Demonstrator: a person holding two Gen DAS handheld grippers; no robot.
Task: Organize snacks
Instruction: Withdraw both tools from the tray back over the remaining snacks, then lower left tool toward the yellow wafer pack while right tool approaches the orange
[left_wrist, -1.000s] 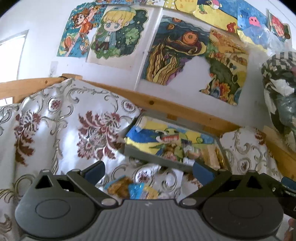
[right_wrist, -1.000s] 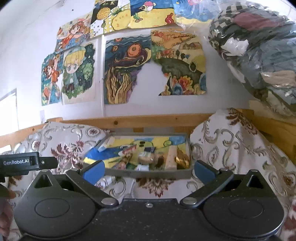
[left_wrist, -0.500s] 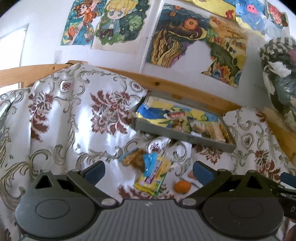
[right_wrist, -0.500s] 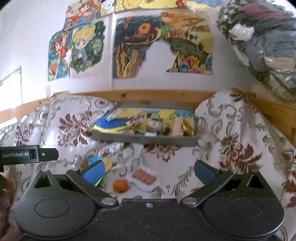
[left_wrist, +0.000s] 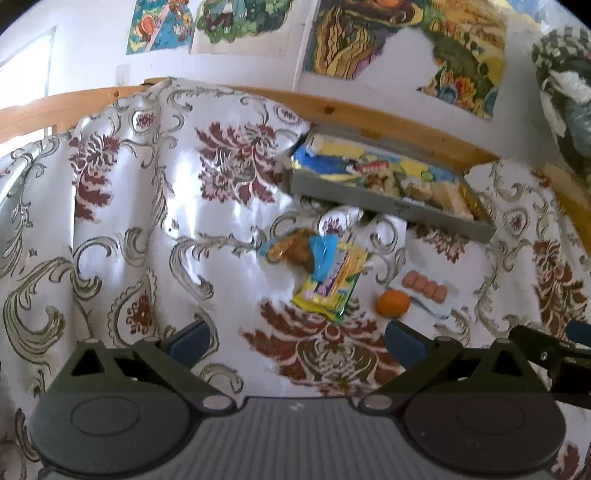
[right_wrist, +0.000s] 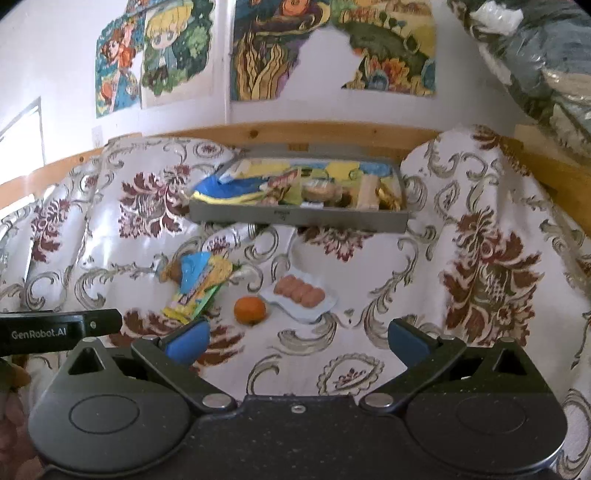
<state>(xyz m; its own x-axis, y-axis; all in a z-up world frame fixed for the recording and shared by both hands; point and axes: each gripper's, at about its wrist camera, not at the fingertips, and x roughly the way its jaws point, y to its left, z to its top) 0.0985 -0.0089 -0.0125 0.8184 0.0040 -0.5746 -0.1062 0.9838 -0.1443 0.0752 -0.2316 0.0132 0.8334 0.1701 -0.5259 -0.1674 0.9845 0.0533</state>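
A grey tray (left_wrist: 391, 206) (right_wrist: 295, 218) full of snack packets rests at the back on a floral cloth. In front of it lie a brown snack packet (left_wrist: 291, 248) (right_wrist: 171, 271), a yellow and blue packet (left_wrist: 330, 282) (right_wrist: 197, 291), an orange (left_wrist: 393, 303) (right_wrist: 250, 310) and a white pack of pink sausages (left_wrist: 424, 291) (right_wrist: 300, 296). My left gripper (left_wrist: 295, 341) is open, above the cloth short of the yellow packet. My right gripper (right_wrist: 297, 338) is open, just short of the orange and the sausages. Neither holds anything.
A wooden rail (right_wrist: 332, 133) runs behind the tray, below a wall with colourful drawings (right_wrist: 332, 48). A bundle wrapped in plastic (right_wrist: 546, 74) sits at the upper right. The left gripper's body (right_wrist: 55, 330) shows at the right view's left edge. The cloth (left_wrist: 129, 221) is rumpled.
Both views have tipped downward. The loose snacks on the cloth have come into sight, and the tray now sits higher in each view. Both grippers stay open.
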